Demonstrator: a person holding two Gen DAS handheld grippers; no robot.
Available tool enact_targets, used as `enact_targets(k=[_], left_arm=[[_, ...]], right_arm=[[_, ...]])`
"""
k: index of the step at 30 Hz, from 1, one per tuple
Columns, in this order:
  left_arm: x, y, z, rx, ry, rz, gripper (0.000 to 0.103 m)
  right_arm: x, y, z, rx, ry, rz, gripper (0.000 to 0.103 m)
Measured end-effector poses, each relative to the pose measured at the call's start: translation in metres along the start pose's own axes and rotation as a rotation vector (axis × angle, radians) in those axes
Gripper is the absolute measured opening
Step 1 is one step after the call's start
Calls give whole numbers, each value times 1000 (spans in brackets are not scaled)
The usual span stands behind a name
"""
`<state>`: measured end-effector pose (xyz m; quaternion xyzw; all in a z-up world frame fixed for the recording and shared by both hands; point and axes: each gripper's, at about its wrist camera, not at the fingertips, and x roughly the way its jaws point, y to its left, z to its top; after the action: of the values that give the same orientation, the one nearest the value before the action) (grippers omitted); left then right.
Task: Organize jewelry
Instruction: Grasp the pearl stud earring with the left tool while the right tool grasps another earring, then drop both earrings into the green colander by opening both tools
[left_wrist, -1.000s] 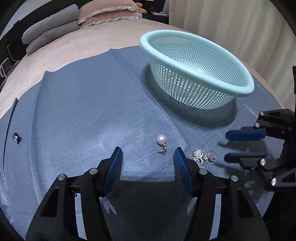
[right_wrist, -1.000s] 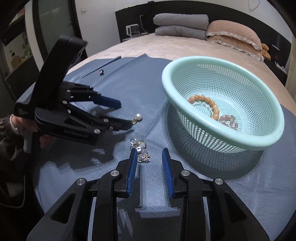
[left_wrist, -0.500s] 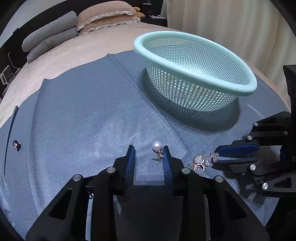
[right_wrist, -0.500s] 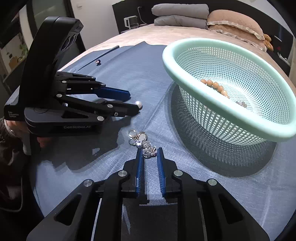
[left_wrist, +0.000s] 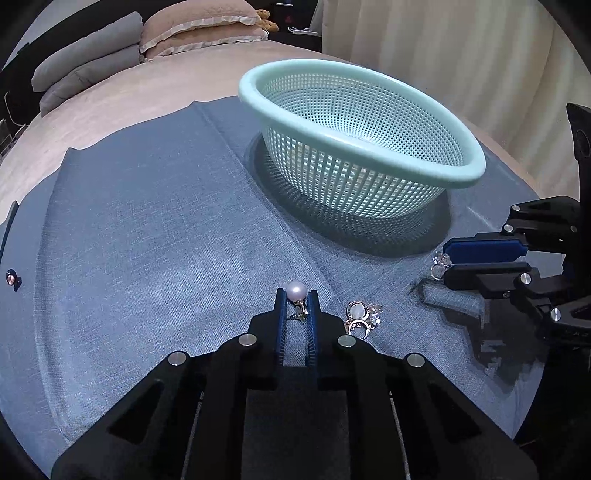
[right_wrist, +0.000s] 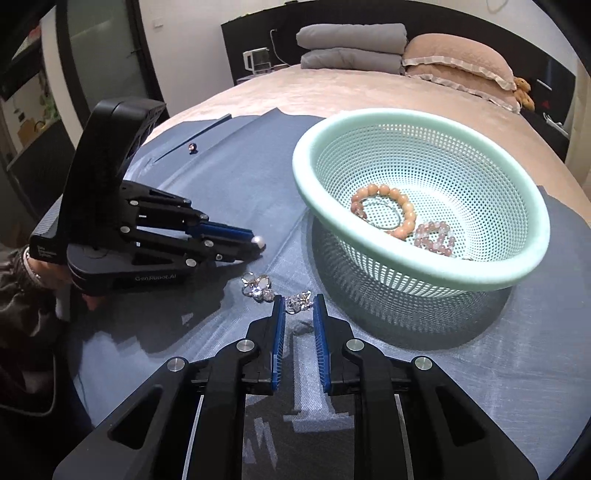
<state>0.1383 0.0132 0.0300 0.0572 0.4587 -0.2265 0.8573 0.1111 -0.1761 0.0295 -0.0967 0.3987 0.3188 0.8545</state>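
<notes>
Dim overhead light; soft shadows; sharp focus; fisheye-bent, vignetted edges.

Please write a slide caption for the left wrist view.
Left hand-held gripper clamps a pearl earring on blue cloth before a green basket.

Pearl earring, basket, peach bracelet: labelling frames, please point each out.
pearl earring (left_wrist: 296, 290), left wrist view, on the pearl.
basket (right_wrist: 413, 115), right wrist view, far rim.
peach bracelet (right_wrist: 408, 211), right wrist view, a bead.
</notes>
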Motion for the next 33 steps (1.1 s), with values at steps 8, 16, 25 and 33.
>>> enact_targets(k=[8, 16, 25, 33], left_arm=[[-33, 7, 2, -49, -54, -1, 12], [-70, -1, 22, -76, -153, -42, 12], [-62, -35, 83, 64, -179, -83, 12], [-26, -45, 102, 78, -147, -76, 40]], right_arm=[[-29, -13, 7, 21, -94, -16, 15], [-52, -55, 25, 155, -243, -72, 15], [-41, -78, 34, 204, -244, -114, 15], [-30, -97, 27, 265, -200, -123, 16]])
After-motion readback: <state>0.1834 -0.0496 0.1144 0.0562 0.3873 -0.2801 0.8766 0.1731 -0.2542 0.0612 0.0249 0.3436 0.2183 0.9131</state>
